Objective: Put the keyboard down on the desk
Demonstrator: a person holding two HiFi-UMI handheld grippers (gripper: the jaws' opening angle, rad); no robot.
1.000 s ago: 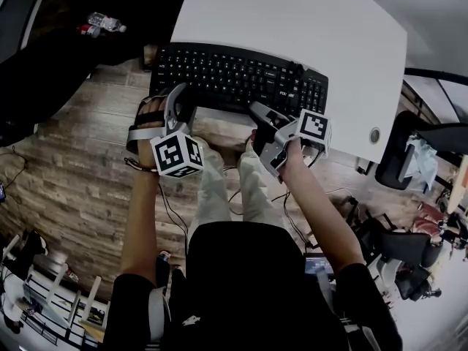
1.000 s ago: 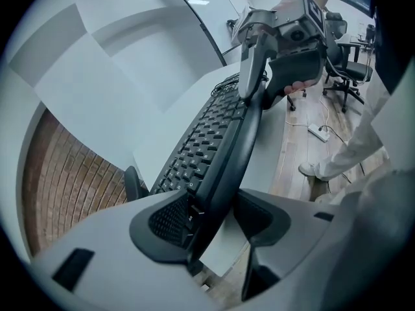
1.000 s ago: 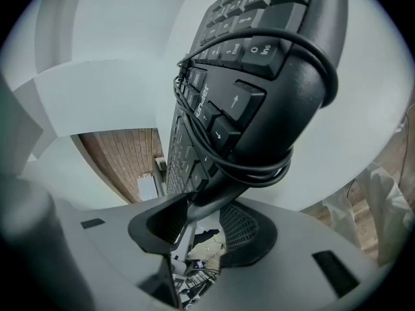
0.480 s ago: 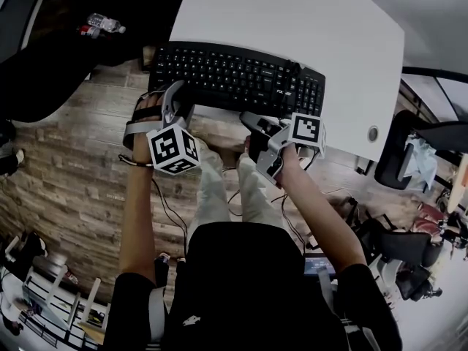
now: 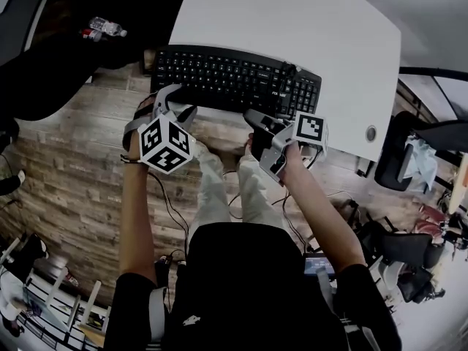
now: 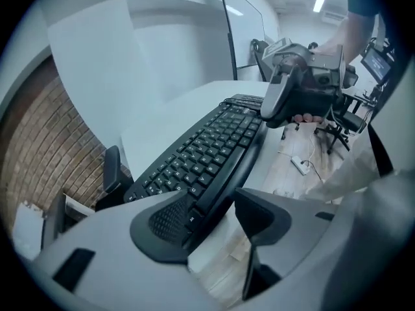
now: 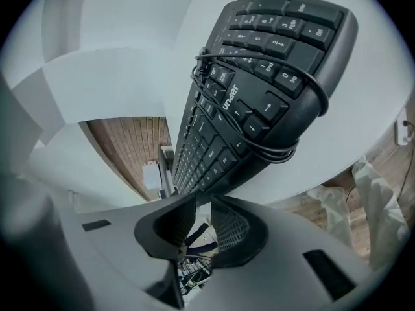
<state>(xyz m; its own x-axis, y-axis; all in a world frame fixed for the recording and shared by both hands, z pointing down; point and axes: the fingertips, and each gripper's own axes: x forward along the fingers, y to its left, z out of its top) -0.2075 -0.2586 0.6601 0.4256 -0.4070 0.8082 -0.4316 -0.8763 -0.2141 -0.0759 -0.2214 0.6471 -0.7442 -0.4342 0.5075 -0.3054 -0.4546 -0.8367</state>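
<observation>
A black keyboard point(image 5: 234, 79) lies flat on the white desk point(image 5: 292, 20), along its near edge, with its cable point(image 7: 285, 151) wound round the right end. My left gripper point(image 5: 177, 102) is open at the keyboard's front left corner. Its jaws have just been opening, and in the left gripper view the keyboard's point(image 6: 207, 148) front edge runs between the wide-set jaws of the left gripper point(image 6: 217, 212) without being pressed. My right gripper point(image 5: 257, 123) hangs just short of the front right edge. Its jaws have just been closing to a narrow gap, and the right gripper point(image 7: 206, 222) has nothing between its jaws.
The desk's near edge overhangs a wooden floor point(image 5: 73, 174), where the person's legs point(image 5: 219, 189) stand. A black office chair point(image 5: 398, 159) is at the right. A water bottle point(image 5: 102, 24) lies on the floor at the far left. A round cable hole point(image 5: 371, 134) sits near the desk's right corner.
The left gripper has rolled, so its marker cube shows another face, and its jaws stand wider. The right gripper's jaws have narrowed. The keyboard has stayed in place on the desk.
</observation>
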